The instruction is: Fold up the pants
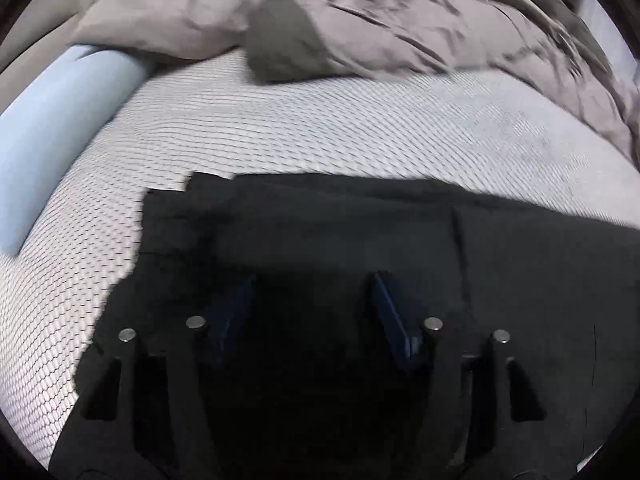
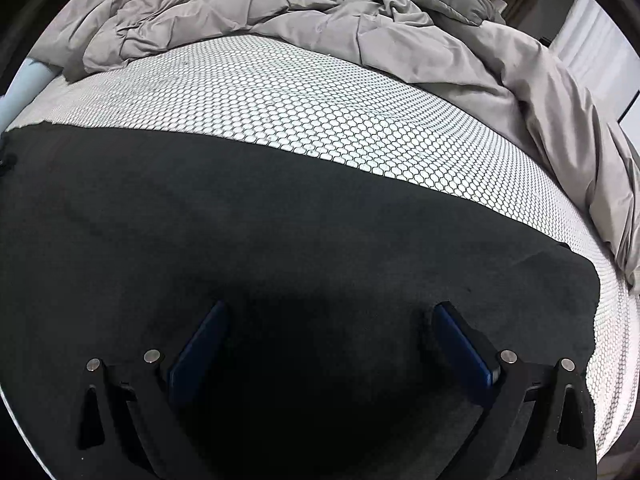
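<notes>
In your left wrist view, your left gripper (image 1: 312, 312) hangs unclenched, nothing between its pads, over the black pants (image 1: 360, 232) filling the lower frame. In your right wrist view, your right gripper (image 2: 332, 344) gapes wide above the pants (image 2: 240, 220) spread on the patterned mattress (image 2: 300, 100).

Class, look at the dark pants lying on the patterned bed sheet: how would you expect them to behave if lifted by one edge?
The pants lie flat against the sheet, so they probably hang limp rather than hold shape. Their matte, fuzzy-looking surface suggests they would drag, not slide. They cannot roll or tip.
</notes>
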`<move>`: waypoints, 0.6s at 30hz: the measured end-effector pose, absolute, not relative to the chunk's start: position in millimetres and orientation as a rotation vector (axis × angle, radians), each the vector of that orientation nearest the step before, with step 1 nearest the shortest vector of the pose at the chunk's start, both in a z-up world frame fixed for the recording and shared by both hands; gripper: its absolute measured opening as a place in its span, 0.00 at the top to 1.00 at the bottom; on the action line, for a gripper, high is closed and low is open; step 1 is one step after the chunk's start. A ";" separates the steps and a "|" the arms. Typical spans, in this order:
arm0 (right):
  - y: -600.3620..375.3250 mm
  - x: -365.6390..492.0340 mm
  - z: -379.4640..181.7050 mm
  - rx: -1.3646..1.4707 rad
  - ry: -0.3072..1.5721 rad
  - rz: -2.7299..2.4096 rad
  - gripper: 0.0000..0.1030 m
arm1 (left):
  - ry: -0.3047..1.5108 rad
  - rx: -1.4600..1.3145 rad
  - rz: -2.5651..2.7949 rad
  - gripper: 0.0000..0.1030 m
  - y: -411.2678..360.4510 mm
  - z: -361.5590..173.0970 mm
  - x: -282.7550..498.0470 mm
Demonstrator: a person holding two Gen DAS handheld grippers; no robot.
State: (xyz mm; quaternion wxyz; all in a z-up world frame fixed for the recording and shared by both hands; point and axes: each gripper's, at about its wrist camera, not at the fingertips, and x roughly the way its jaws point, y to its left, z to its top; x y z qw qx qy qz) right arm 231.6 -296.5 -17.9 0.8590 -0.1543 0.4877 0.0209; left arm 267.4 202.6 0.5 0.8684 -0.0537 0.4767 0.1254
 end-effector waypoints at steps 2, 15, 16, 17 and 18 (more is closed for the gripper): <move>-297.6 225.8 -18.2 -0.326 1.022 0.050 0.01 | 0.984 -0.092 0.378 0.66 213.6 5.7 258.7; -295.1 217.8 -16.8 -0.345 1.013 0.049 0.01 | 1.012 -0.126 0.122 0.17 182.4 3.6 178.0; -295.8 216.3 -16.7 -0.341 1.015 0.055 0.01 | 0.999 -0.184 0.132 0.28 192.3 3.8 178.1; -296.5 215.2 -16.4 -0.340 1.016 0.059 0.01 | 0.991 -0.176 0.206 0.35 200.8 8.2 176.2; -297.5 214.0 -16.1 -0.340 1.015 0.061 0.01 | 0.988 -0.161 0.265 0.38 208.8 11.3 174.0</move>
